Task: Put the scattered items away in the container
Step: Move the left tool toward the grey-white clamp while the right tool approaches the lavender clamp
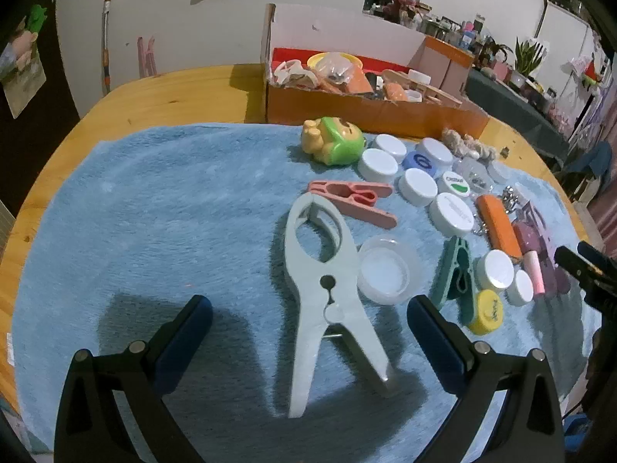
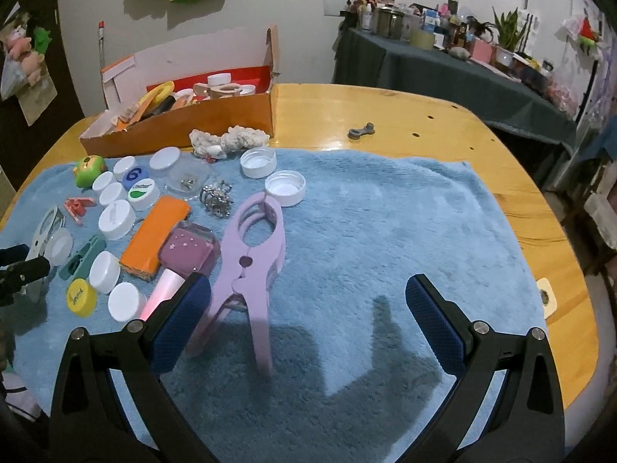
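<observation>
Wooden surface (image 2: pixel 385 115), round-edged, carrying a blue fleece towel (image 1: pixel 154 208) with scattered small goods; orange cardboard box (image 1: pixel 370 112), the container, stands at the far edge of the towel, already part-filled. Left tongs (image 1: pixel 309 314): released, spread wide, nothing between them but the handles of a pale grey-white clamp (image 1: pixel 327 281) lying flat on the towel, untouched. Right tongs (image 2: pixel 307 296): released likewise, hovering over bare towel, with a lilac clamp (image 2: pixel 250 262) lying just beside the left finger. Items common to both views: green-and-yellow toy (image 1: pixel 333 141), white caps (image 1: pixel 416 186) in a cluster, blue cap marked 6 (image 2: pixel 134 174), yellow cap (image 1: pixel 486 311), orange block (image 1: pixel 498 227), teal clip (image 1: pixel 455 272), pink clip (image 1: pixel 353 202), clear lid (image 1: pixel 387 270), purple bottle with pink cap (image 2: pixel 189 254), knotted cream cord (image 2: pixel 229 139) against the box. Left view only: the grey-white clamp in full. Right view only: the lilac clamp, two upturned white lids (image 2: pixel 258 161), a small grey metal part (image 2: pixel 361 130) on bare wood beyond the towel, and a tan tag (image 2: pixel 545 296) at the surface's right rim. Each view catches the opposite tongs at its edge.
</observation>
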